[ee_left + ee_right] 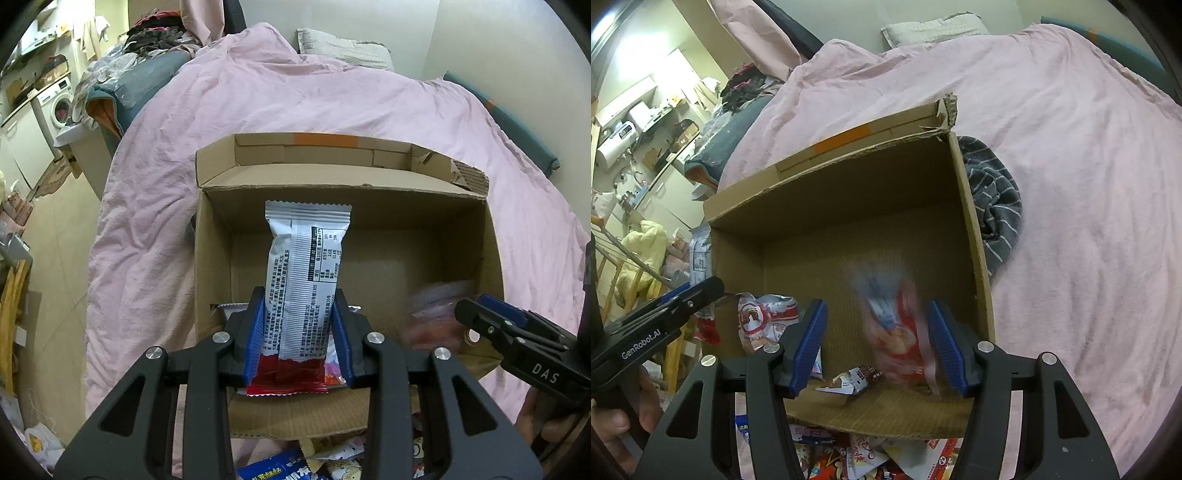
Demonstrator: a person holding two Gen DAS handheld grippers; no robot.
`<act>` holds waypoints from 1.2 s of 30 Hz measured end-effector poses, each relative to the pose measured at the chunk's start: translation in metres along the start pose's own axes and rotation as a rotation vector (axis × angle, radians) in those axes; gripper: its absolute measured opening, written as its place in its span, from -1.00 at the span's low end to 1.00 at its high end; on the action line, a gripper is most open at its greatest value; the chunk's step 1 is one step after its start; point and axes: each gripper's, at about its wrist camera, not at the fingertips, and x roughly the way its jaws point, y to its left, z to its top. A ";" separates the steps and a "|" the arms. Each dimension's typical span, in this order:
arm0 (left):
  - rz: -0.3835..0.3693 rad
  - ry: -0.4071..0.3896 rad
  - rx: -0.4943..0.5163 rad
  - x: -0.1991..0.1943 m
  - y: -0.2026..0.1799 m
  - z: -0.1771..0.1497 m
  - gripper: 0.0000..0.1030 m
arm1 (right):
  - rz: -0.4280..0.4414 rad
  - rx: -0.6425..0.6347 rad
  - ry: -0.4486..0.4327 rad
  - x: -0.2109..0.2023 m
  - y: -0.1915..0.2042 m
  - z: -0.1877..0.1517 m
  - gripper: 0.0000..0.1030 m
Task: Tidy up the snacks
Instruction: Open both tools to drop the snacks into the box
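Pinching a silver-and-red foil snack packet [304,291] upright between ribbed blue pads, left gripper [300,334] hovering over the near wall of the open cardboard box [399,206]; crimped top seal, black nutrition table and small Chinese print showing, too fine for reading. Standing spread with nothing gripped, right gripper [878,345], "DAS" printed on its black body in the left view; "GenRobot.AI" reading along the left one in the right view. Blurring between those spread pads, a red-and-white snack bag [899,328] inside the box. Lying on the corrugated floor, another red-and-white bag [764,317] and a small torn wrapper [851,380]. Resting beneath everything, a wrinkled pink duvet [1071,184]; bunching beside the box, striped grey cloth [995,206].
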 end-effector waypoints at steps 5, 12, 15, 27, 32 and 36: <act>0.014 -0.009 0.023 -0.003 -0.002 -0.001 -0.41 | 0.013 0.004 0.001 0.000 0.000 0.000 0.18; 0.023 -0.017 -0.001 -0.006 0.002 0.001 0.11 | 0.028 0.018 -0.012 -0.003 -0.001 0.000 0.46; 0.019 -0.042 -0.006 -0.012 0.003 0.002 0.59 | 0.042 0.024 -0.017 -0.004 -0.001 0.001 0.58; 0.014 -0.062 0.001 -0.016 0.002 0.002 0.65 | 0.052 0.023 -0.017 -0.005 0.000 0.001 0.68; 0.019 -0.068 -0.021 -0.020 0.008 -0.001 0.65 | 0.043 0.018 -0.034 -0.010 0.002 0.002 0.68; -0.005 -0.076 -0.059 -0.029 0.017 -0.004 0.65 | 0.052 0.029 -0.048 -0.019 0.003 -0.001 0.68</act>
